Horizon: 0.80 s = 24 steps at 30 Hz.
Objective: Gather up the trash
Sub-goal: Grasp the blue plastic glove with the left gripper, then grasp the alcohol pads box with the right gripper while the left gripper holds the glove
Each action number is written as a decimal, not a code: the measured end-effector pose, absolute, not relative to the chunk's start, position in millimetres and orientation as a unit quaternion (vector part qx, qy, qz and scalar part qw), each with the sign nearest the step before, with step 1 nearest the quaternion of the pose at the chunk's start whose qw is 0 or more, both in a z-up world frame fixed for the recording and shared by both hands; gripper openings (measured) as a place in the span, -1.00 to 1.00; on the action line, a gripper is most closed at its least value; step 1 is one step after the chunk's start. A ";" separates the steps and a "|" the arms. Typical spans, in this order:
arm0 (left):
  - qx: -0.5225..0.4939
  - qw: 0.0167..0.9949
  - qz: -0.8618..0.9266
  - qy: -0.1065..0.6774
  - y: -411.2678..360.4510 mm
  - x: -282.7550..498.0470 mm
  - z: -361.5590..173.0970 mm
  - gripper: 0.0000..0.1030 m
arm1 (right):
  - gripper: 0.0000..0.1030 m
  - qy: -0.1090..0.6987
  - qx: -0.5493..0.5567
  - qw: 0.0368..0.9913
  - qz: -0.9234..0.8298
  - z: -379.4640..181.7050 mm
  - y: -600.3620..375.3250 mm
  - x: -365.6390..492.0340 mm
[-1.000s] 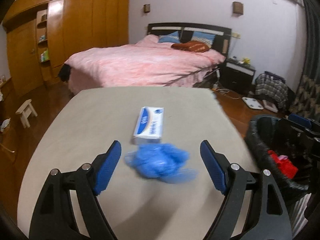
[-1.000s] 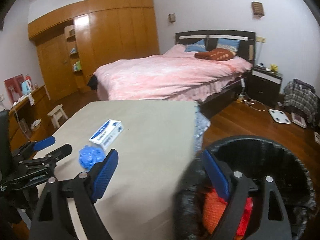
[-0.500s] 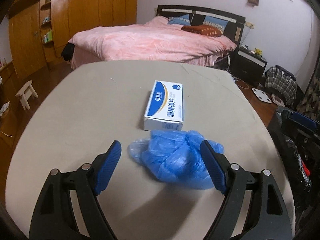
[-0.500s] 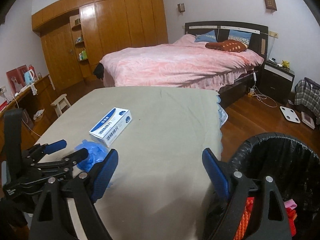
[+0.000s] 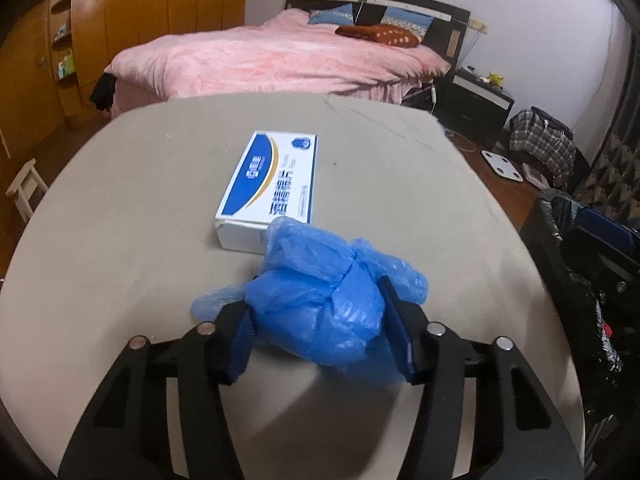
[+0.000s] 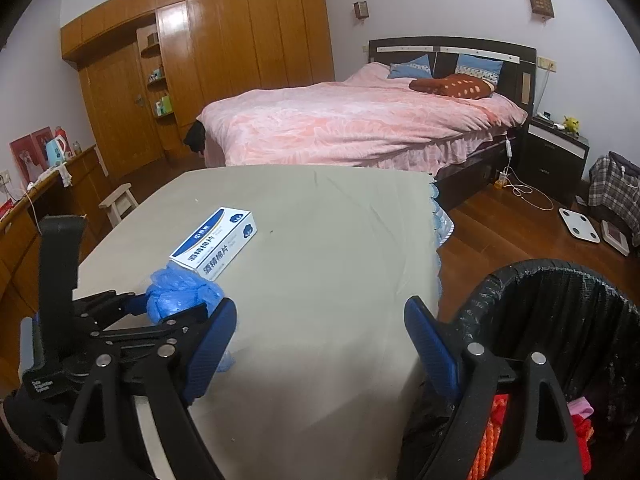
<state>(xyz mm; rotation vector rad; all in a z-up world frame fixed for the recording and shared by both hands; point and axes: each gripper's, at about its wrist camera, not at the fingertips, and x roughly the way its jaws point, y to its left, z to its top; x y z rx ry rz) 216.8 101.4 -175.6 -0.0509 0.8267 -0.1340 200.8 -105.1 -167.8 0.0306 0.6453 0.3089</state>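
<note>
Blue plastic wad (image 5: pixel 320 312): crumpled thin blue film, lying on the desk (image 5: pixel 400 184), touching the near short end of the white-and-blue box (image 5: pixel 276 184). All places below are given relative to this box.

Left hand-held gripper (image 5: pixel 320 332): sits on the near side of the box, pointing down toward the desk top. Its jaws are closing with the wad between them. Both blue pads (image 5: pixel 400 336) lie against the sides of the wad, and the film bulges up and forward over them. The wad's underside appears to rest on the desk; cannot tell whether it is lifted. A loose flap of film sticks out to the left of the left pad.

Box: lies flat on the desk, long axis running away from the left camera, printed face up, Chinese characters on the top and on the side.

Right hand-held gripper (image 6: pixel 320 344): spread wide, nothing between its fingers, only bare desk top in the gap. It sits near and to the right of the box, at the desk's near right edge. In the right wrist view the left hand-held gripper (image 6: pixel 176 308) shows at lower left, with the wad (image 6: pixel 180 292) at its tip just in front of the box (image 6: pixel 216 240).

Black-lined bin (image 6: pixel 560 320): on the floor, right of the box and off the desk's edge, close beside the right gripper's right finger. Red and orange items lie inside it.
</note>
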 end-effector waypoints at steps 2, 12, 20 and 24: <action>-0.030 0.918 -0.063 0.391 102.4 210.7 -170.6 0.00 | 0.64 0.314 0.014 0.937 0.151 -166.1 -105.1 199.5; -0.037 0.939 -0.013 0.342 134.9 178.0 -136.5 -0.02 | 0.64 0.305 0.007 0.939 0.158 -156.4 -91.3 201.9; -0.044 0.940 0.047 0.334 189.5 178.4 -128.8 -0.01 | 0.64 0.314 -0.003 0.931 0.188 -163.6 -39.5 218.8; -0.035 0.942 0.062 0.328 210.8 179.4 -126.8 0.00 | 0.64 0.323 -0.005 0.926 0.196 -171.5 -13.1 233.3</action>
